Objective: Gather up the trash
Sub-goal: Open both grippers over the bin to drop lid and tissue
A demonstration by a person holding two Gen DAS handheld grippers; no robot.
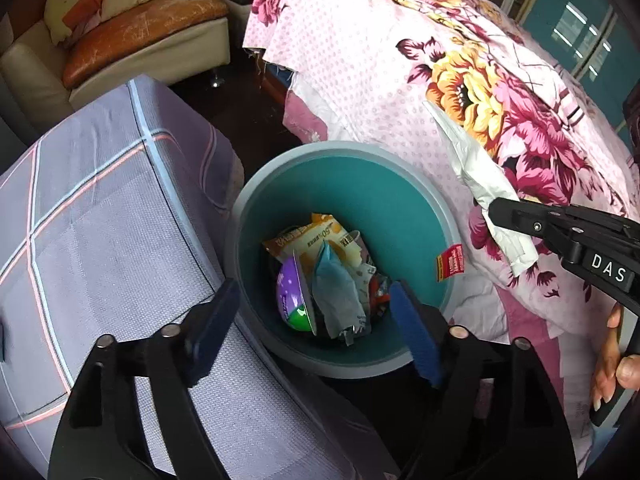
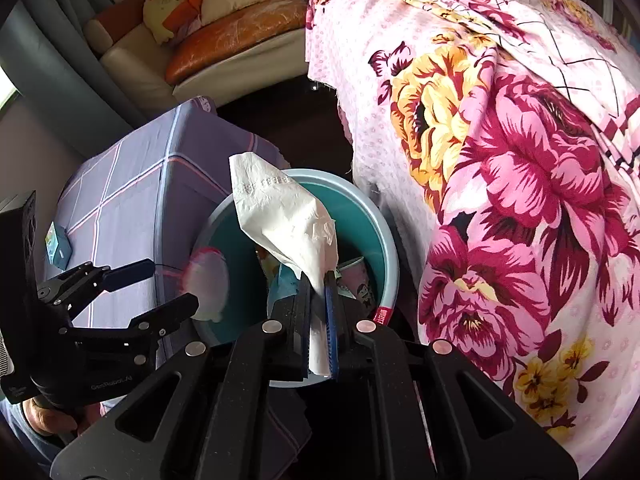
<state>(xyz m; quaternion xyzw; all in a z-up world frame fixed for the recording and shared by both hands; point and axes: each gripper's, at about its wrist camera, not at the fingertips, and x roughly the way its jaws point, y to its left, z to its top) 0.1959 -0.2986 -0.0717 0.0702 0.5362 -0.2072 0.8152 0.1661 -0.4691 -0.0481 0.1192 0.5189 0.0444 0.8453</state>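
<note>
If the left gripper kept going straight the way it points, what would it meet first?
Probably the wrappers piled in the teal bin; the left gripper points into its mouth, jaws open and empty. Depth is unclear.

- My right tongs bore white letters "DAS" on the black body, seen from the left camera.
- My left tongs carried a faint grey word on the handle, roughly "GenRobot.AI", though I could not be sure of it.
- The yellow snack wrapper in the bin showed a "50"; the rest was unreadable.
- The red tag on the bin rim had print too small to read.
</note>
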